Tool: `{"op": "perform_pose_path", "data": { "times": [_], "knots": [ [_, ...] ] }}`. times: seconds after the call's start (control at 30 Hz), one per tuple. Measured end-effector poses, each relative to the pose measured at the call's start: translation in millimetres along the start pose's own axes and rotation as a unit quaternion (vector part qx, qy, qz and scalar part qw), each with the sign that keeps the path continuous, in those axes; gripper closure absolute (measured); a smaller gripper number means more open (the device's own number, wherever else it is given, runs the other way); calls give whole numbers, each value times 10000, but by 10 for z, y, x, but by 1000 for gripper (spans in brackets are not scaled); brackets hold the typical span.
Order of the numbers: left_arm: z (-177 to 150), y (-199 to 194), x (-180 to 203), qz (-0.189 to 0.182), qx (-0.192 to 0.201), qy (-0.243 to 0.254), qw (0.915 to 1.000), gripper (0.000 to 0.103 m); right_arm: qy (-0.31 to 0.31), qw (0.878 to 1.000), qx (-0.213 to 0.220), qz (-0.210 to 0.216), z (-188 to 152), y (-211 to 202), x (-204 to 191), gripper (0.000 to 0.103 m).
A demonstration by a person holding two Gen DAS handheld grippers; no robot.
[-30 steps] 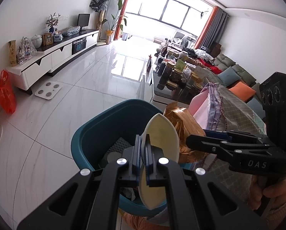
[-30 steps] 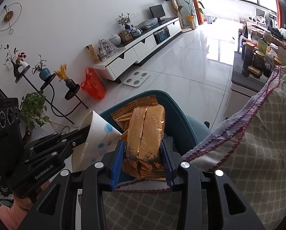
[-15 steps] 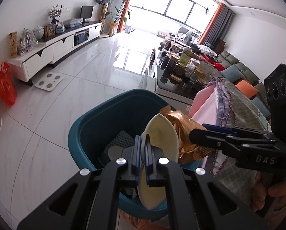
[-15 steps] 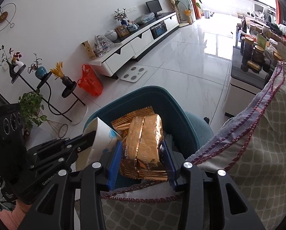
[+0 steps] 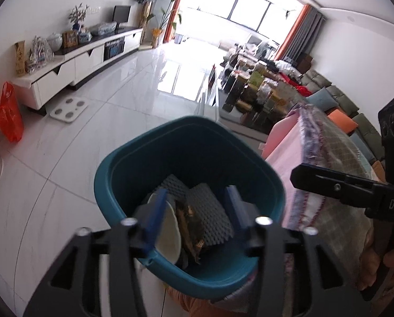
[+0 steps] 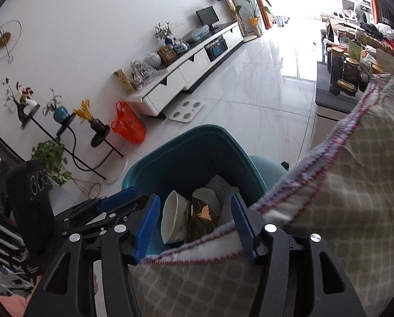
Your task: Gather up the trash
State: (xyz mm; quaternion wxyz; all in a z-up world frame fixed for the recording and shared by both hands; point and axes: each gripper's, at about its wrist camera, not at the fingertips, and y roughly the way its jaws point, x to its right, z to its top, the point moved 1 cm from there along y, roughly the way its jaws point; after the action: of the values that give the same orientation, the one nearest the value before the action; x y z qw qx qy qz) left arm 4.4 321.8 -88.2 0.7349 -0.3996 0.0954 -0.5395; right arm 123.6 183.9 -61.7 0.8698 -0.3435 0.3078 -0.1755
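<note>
A teal bin stands on the white floor beside a cloth-covered table. In it lie a flattened white paper cup, a crumpled gold snack wrapper and grey foam mesh. My left gripper hangs over the bin, its jaws opening with nothing pressed between them. The right wrist view shows the same bin, with the cup and the wrapper lying loose below my right gripper. Its jaws are opening too, and its lower finger rests against the tablecloth edge.
A checked tablecloth with a red-stitched hem drapes right against the bin. An orange bag and a white scale sit by the white TV cabinet. Behind the bin is a low table with jars, and a plant stand stands at the left.
Both grippers have opened. The paper cup left the left jaws and the gold wrapper left the right jaws. Both now lie inside the bin.
</note>
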Motion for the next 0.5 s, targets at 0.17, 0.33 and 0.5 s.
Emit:
{"op": "perform_pose_path", "data": {
  "times": [0.17, 0.33, 0.5],
  "knots": [
    [-46, -271, 139, -162, 399, 216, 9988, 17, -24, 9985, 544, 27, -198, -431, 52, 33],
    [-164, -550, 466, -294, 882, 527, 9943, 4, -111, 9937, 1099, -209, -502, -913, 115, 20],
    [-275, -668, 891, -478, 1096, 768, 9898, 4, -82, 9815, 1766, -729, -902, -1433, 154, 3]
  ]
}}
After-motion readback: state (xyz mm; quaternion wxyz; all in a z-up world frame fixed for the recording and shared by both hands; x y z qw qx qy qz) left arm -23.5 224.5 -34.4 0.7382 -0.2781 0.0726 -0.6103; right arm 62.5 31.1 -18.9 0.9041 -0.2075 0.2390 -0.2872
